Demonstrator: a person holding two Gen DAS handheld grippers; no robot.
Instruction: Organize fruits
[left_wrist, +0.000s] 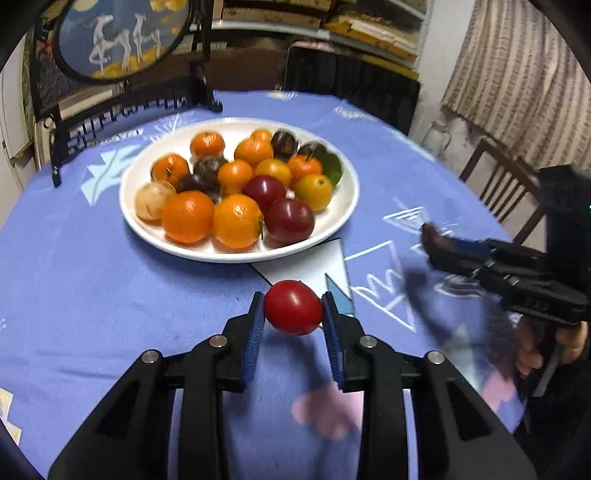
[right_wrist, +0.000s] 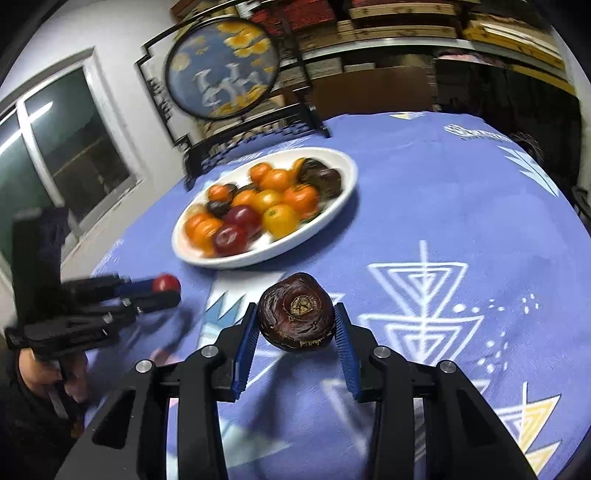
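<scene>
The left gripper (left_wrist: 293, 314) is held level above the blue patterned tablecloth (left_wrist: 92, 295), clamping a smooth red round fruit (left_wrist: 293, 307). To its right, the right gripper (right_wrist: 295, 323) pinches a wrinkled dark-brown fruit (right_wrist: 297, 312). The white oval plate of fruit (left_wrist: 343, 206) sits ahead of both.

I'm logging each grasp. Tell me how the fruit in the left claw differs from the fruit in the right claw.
The red fruit in the left claw is smooth, glossy and bright red; the dark fruit in the right claw is brownish-black, wrinkled and dull. The dark fruit shows a tan stem scar facing the camera; the red fruit shows none. Both are roundish, clamped between blue pads and held above the blue tablecloth, short of the white plate.
</scene>
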